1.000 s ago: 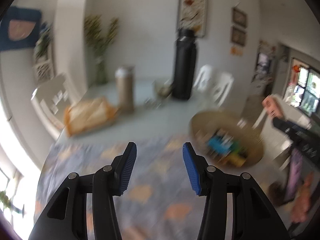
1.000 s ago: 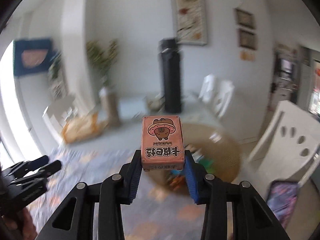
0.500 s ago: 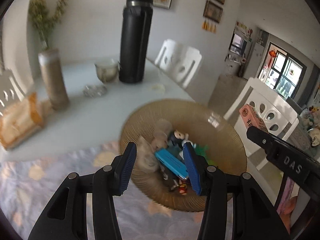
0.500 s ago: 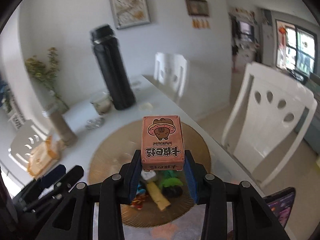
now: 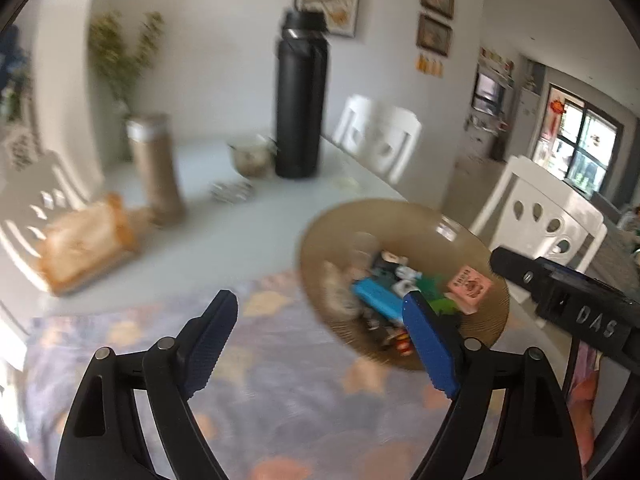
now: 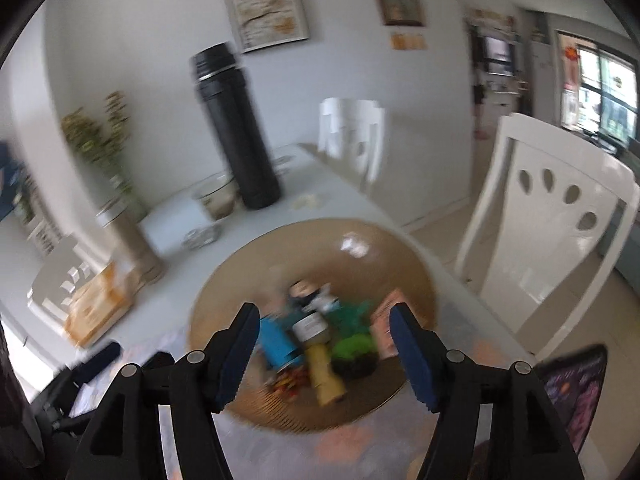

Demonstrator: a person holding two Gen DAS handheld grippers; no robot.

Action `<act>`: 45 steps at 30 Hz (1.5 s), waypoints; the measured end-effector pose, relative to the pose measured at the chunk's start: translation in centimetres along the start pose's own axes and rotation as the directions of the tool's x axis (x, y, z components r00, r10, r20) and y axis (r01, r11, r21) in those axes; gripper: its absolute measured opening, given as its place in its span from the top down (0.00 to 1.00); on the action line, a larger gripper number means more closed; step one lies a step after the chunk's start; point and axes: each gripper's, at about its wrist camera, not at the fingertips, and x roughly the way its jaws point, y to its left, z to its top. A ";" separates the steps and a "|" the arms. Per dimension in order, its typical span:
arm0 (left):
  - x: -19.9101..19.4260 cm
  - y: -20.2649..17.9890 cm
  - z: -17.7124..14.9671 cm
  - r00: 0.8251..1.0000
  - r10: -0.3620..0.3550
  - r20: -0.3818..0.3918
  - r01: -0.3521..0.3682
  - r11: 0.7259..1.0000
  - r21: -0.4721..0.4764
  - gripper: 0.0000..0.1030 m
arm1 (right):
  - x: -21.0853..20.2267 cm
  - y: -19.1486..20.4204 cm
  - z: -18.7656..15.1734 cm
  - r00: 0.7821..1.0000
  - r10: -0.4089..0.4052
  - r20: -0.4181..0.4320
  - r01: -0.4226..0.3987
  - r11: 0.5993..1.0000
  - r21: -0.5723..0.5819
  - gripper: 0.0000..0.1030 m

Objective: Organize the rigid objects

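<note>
The pink box (image 5: 468, 289) with a cartoon face on it is seen lying in the woven basket (image 5: 476, 240), on the right side of the pile. In the right wrist view the pink box (image 6: 390, 322) is partly hidden behind the right finger pad. Beside it a green toy (image 6: 352, 344), a blue box (image 6: 278, 340), a yellow piece (image 6: 326, 374) and a small jar (image 6: 310, 326) are packed close together. The picture is blurry, so the smaller things cannot be made out.

The right gripper (image 6: 326, 354) is held above the near side of the basket (image 6: 240, 272), with its jaws wide apart and nothing between them. The left gripper (image 5: 320, 344) is also spread wide and empty, held over the flowered tablecloth (image 5: 280, 400) just left of the basket.

Farther back on the table a tall black bottle (image 5: 300, 100), a tan cup (image 5: 158, 168), a glass bowl (image 5: 250, 156) and a bag of bread (image 5: 80, 244) can be seen. White chairs (image 6: 548, 232) are set around the table.
</note>
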 end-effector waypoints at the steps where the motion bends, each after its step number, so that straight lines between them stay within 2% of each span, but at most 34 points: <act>1: -1.2 0.5 -0.2 1.000 0.020 0.018 -0.020 1.000 -0.002 0.19 | -0.6 1.1 -0.5 0.999 0.031 -0.005 -0.032 0.999 -0.029 0.36; 5: -6.2 2.9 -1.8 0.992 0.105 0.068 -0.102 0.994 -0.037 0.17 | -2.7 5.1 -2.7 0.991 0.127 -0.029 -0.130 0.981 -0.141 0.36; 8: -9.4 5.4 -4.4 0.979 0.189 0.071 -0.181 0.978 -0.107 0.07 | -4.0 8.1 -5.2 0.982 0.178 -0.064 -0.188 0.952 -0.243 0.35; 9: -9.8 6.3 -5.1 0.977 0.202 0.061 -0.193 0.973 -0.130 0.01 | -4.3 8.9 -6.3 0.978 0.195 -0.077 -0.208 0.941 -0.268 0.35; 10: -9.9 7.4 -6.1 0.978 0.205 0.039 -0.197 0.968 -0.155 0.01 | -4.5 9.6 -7.5 0.974 0.209 -0.091 -0.226 0.929 -0.292 0.35; 12: -9.4 9.7 -8.5 0.978 0.209 -0.019 -0.208 0.954 -0.216 0.01 | -4.1 11.0 -10.3 0.981 0.169 -0.100 -0.194 0.913 -0.360 0.26; 13: -9.2 10.4 -9.7 0.975 0.219 -0.029 -0.220 0.946 -0.238 0.01 | -3.8 11.4 -11.3 0.984 0.150 -0.097 -0.176 0.908 -0.380 0.16; 16: -8.1 11.4 -12.8 0.959 0.280 -0.049 -0.283 0.928 -0.242 0.01 | -1.8 12.5 -15.0 0.973 0.181 -0.144 -0.226 0.876 -0.427 0.15; 18: -6.7 11.4 -14.0 0.956 0.284 -0.066 -0.292 0.934 -0.204 0.01 | -0.9 12.7 -16.2 0.980 0.157 -0.125 -0.198 0.866 -0.459 0.15; 19: -6.2 11.5 -14.5 0.955 0.285 -0.078 -0.295 0.934 -0.201 0.01 | -0.2 12.9 -16.8 0.987 0.117 -0.110 -0.155 0.868 -0.471 0.15; 21: -5.3 11.3 -15.2 0.946 0.314 -0.083 -0.325 0.928 -0.182 0.01 | 0.8 12.6 -17.0 0.989 0.089 -0.117 -0.134 0.878 -0.459 0.15; 23: -5.0 10.8 -15.3 0.928 0.359 -0.103 -0.370 0.919 -0.136 0.01 | 1.9 11.7 -16.9 0.980 0.110 -0.165 -0.170 0.897 -0.407 0.15; 24: -5.0 10.6 -15.3 0.926 0.365 -0.095 -0.375 0.918 -0.126 0.01 | 2.4 11.2 -16.9 0.976 0.117 -0.182 -0.180 0.905 -0.384 0.15; 29: -4.7 10.8 -15.7 0.923 0.365 -0.121 -0.380 0.916 -0.130 0.01 | 4.9 9.5 -17.1 0.955 0.108 -0.278 -0.193 0.933 -0.302 0.15; 35: -3.6 10.5 -16.0 0.918 0.344 -0.197 -0.368 0.924 -0.101 0.01 | 5.2 9.7 -17.3 0.948 0.112 -0.297 -0.206 0.929 -0.306 0.15; 38: -3.6 10.4 -16.1 0.915 0.351 -0.196 -0.374 0.922 -0.095 0.01 | 5.1 10.1 -17.5 0.952 0.099 -0.291 -0.198 0.922 -0.333 0.15; 45: -3.4 11.5 -16.2 0.916 0.328 -0.231 -0.366 0.919 -0.145 0.01 | 5.6 9.9 -17.4 0.943 0.109 -0.314 -0.212 0.926 -0.313 0.15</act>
